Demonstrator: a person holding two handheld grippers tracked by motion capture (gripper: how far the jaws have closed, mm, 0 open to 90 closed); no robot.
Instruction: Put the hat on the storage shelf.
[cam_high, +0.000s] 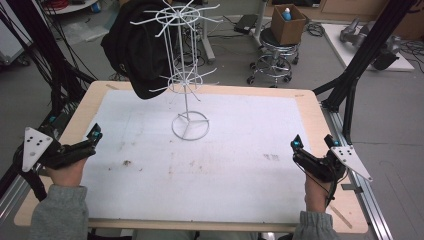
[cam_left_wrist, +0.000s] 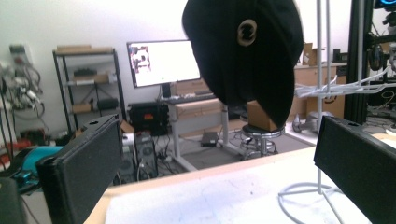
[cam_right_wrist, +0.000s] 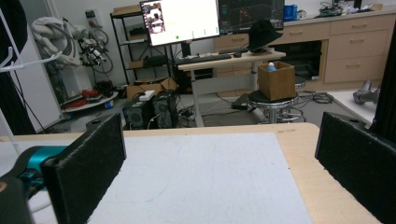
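A white wire display rack (cam_high: 189, 75) stands on a ring base at the back middle of the white mat (cam_high: 225, 165). A black cap (cam_high: 140, 50) hangs from the rack's left side. In the left gripper view the cap (cam_left_wrist: 243, 51) hangs high ahead, beside the rack's pole (cam_left_wrist: 322, 93). My left gripper (cam_high: 92, 140) rests at the mat's left edge, open and holding nothing (cam_left_wrist: 219, 186). At the mat's right edge my right gripper (cam_high: 312, 143) is also open and holds nothing (cam_right_wrist: 219, 177). Both are well apart from the rack.
The wooden table (cam_high: 320, 120) borders the mat. Behind it stands a stool carrying a cardboard box (cam_high: 287, 25). Black frame posts (cam_high: 360, 65) rise at the right and left. A desk with a monitor (cam_right_wrist: 180, 21) and a black hat (cam_right_wrist: 264, 32) lies farther back.
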